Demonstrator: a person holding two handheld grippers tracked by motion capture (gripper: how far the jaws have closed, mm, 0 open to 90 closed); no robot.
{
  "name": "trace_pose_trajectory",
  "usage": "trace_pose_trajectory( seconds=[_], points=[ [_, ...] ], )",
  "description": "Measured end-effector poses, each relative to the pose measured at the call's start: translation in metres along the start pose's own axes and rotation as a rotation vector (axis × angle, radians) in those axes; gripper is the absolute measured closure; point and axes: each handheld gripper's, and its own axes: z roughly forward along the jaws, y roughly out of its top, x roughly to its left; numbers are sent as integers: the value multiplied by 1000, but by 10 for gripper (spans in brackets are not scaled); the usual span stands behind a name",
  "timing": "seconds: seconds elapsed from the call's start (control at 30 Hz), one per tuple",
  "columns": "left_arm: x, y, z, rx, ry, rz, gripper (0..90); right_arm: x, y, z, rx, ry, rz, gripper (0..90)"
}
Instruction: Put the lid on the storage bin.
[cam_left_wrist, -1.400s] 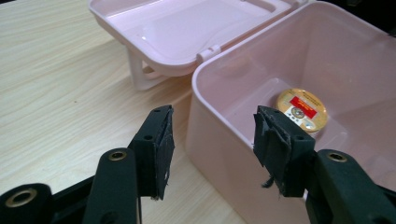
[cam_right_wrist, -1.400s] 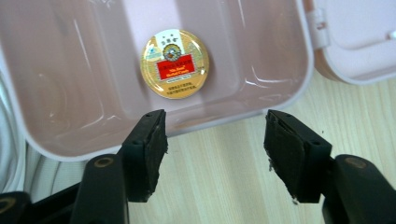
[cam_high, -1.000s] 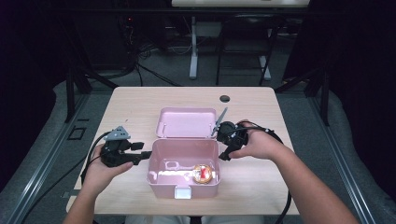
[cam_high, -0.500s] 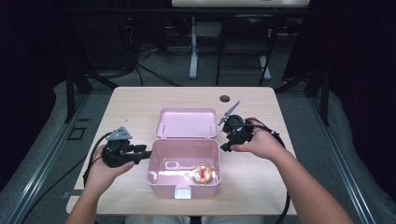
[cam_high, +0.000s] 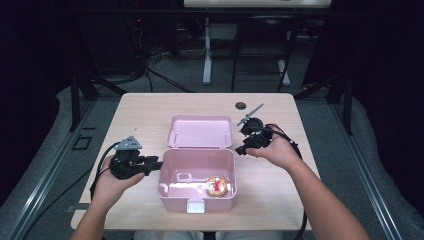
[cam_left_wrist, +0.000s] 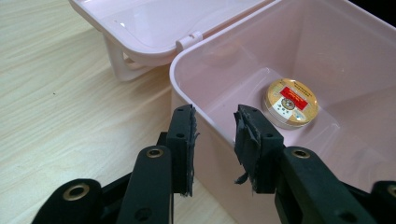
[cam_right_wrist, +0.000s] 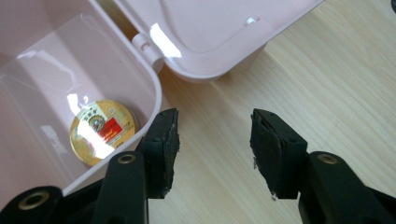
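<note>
Two grippers flanking open pink box (cam_high: 196, 171): left gripper (cam_left_wrist: 214, 135) closing astride its wall, right gripper (cam_right_wrist: 212, 140) empty, part-open, narrowing.

Pink box (cam_high: 197, 172); gold-red round tin (cam_high: 218, 184); black jaws.

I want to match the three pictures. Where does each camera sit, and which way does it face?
High view: above the person's side, looking down on the table; both forearms show.
Left gripper view: on the left hand-held gripper, facing the pink box.
Right gripper view: on the right hand-held gripper, beside the box corner.
All share the round tin.
</note>
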Motion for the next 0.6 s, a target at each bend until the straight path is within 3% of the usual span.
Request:
trace_pose_trajectory(
  seconds=[0.6],
  points=[
    [-2,0,1,-4,-6,0,747,-13,13,10,-107,-68,145,528]
  ],
)
